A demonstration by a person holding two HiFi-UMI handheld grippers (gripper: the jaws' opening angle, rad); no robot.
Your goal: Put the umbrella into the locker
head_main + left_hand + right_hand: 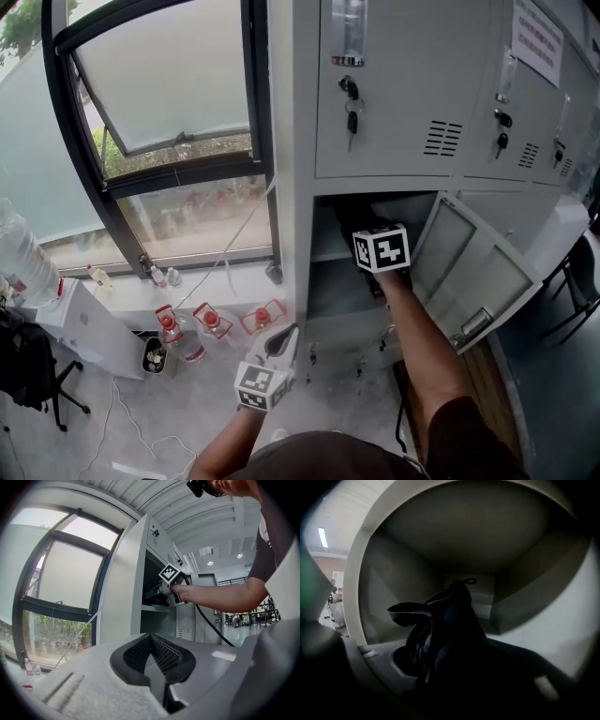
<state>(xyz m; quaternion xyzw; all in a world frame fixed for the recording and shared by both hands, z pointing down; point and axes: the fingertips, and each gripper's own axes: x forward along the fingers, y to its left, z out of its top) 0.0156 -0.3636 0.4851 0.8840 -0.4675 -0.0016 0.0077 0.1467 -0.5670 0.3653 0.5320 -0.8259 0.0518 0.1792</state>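
Observation:
A dark folded umbrella [450, 616] fills the middle of the right gripper view, its strap end pointing into the grey locker compartment [464, 541]. My right gripper [450, 660] is shut on it. In the head view that gripper [371, 232] reaches into the open lower compartment [337, 281]; the umbrella is lost in the shadow there. The compartment's door [469, 272] hangs open to the right. My left gripper [277, 341] is held low in front of the locker's left edge, shut with nothing in it. Its pads [161, 651] meet in the left gripper view, which also shows the right gripper [159, 592] at the compartment.
Keys [351, 108] hang in the shut locker doors above. A tilted window [159, 84] stands to the left. Bottles with red caps [211, 321] and a white box [89, 328] sit on the floor below it. A black cable [211, 623] trails from the right gripper.

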